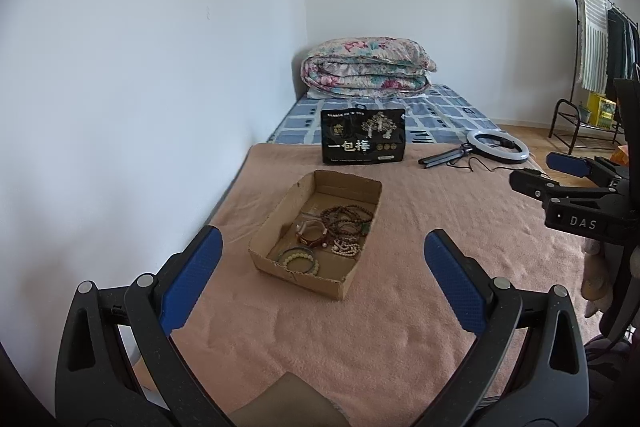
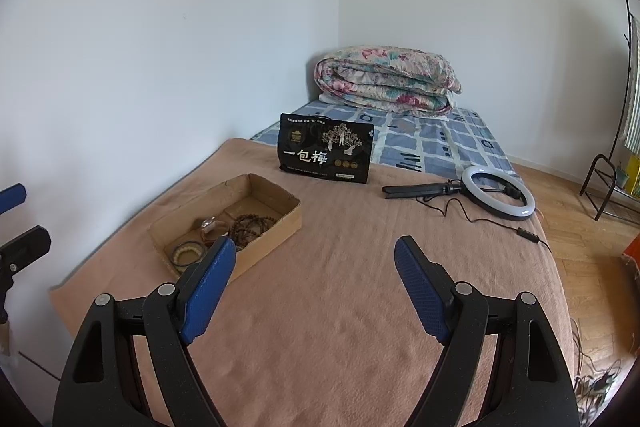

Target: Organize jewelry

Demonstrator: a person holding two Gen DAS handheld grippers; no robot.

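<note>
An open cardboard box [image 1: 276, 215] lies on the pink blanket and holds several bracelets: dark bead strands [image 1: 346, 217], a pale green bead bracelet [image 1: 300, 261], a white bead strand [image 1: 346, 247] and a watch [image 1: 310, 231]. My left gripper [image 1: 322, 241] is open and empty, hovering just in front of the box. My right gripper [image 2: 316, 247] is open and empty, right of the box [image 2: 280, 223], above bare blanket. The right gripper also shows at the right edge of the left wrist view [image 1: 560, 171]. The bracelets [image 2: 250, 225] show in the right wrist view too.
A black snack bag [image 1: 363, 136] stands behind the box. A ring light [image 1: 498, 145] with tripod and cable lies to the right on the blanket [image 1: 440, 211]. A folded floral quilt [image 1: 366, 67] sits at the bed's far end. A clothes rack [image 1: 596, 39] stands at right.
</note>
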